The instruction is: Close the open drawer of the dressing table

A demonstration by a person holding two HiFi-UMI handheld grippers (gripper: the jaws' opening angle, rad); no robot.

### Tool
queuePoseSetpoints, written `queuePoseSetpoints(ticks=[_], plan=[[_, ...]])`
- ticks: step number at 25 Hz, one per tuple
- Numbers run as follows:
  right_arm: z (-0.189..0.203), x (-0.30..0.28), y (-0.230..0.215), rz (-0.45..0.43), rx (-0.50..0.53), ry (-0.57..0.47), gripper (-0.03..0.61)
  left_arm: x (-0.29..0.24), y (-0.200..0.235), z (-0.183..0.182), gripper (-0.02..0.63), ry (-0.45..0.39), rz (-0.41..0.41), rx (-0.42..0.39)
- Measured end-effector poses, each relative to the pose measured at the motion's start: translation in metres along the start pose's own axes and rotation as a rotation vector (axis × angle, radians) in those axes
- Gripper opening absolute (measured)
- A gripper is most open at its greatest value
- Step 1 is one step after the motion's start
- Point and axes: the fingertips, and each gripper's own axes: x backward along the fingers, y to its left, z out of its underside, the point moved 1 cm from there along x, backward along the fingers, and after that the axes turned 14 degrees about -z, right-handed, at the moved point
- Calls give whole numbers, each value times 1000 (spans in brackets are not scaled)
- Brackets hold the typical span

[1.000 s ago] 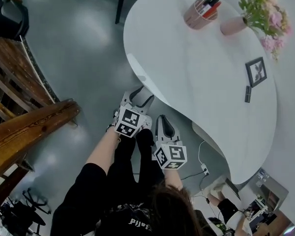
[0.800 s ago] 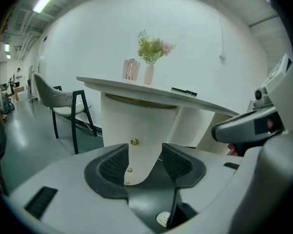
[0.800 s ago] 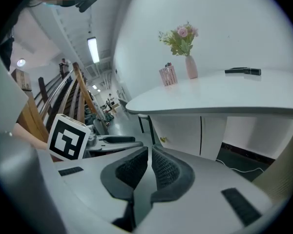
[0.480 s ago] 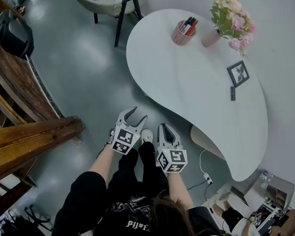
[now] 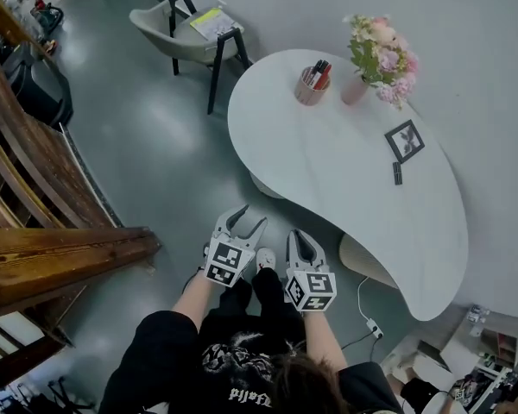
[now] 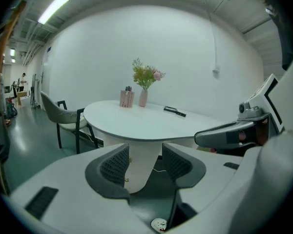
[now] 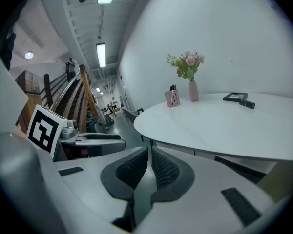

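No drawer is standing out from the table (image 5: 345,171) that I can make out. From above the white top is hiding whatever sits below its near edge, and from low down the apron (image 7: 181,147) under the rim is showing only fine upright seams, which may be a drawer front lying nearly flush. So the drawer is probably sitting in that near edge, tucked under the top.

That edge is lying straight ahead of both grippers and running across them, left to right, so the push would be going forward, away from the person and in under the top. The right gripper (image 5: 300,238) is pointing at it from just beside the rim and looks the nearer. The left gripper (image 5: 244,222) is hanging a little farther off.

The left jaws are standing well apart and gripping nothing, only the table's pedestal (image 6: 142,155) showing far beyond them. The right jaws are pressed together, empty too.
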Motion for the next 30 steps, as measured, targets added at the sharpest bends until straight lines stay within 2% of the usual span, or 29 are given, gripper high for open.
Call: queuePoseSetpoints(ticks=[6,9,13,16,24,30], plan=[[-13,22,0,23,-1,-33,28,21,-5,-24,218,-43,-31,31],[-25,30,2,29,12,-54,28,29,-9,-28,218,-40,-23,17],[-38,42,2,30,36,-80,28,41,-18,-46,216,-82,-23,0],[-43,47,3,29,51,-96,28,47,-25,-41,216,-66,-15,-2],[-54,63,2,19,87,-121,28,65,-39,-48,216,-99,-40,40],[-59,69,-1,17,111,-129,28,70,-49,-48,216,-99,-49,28]])
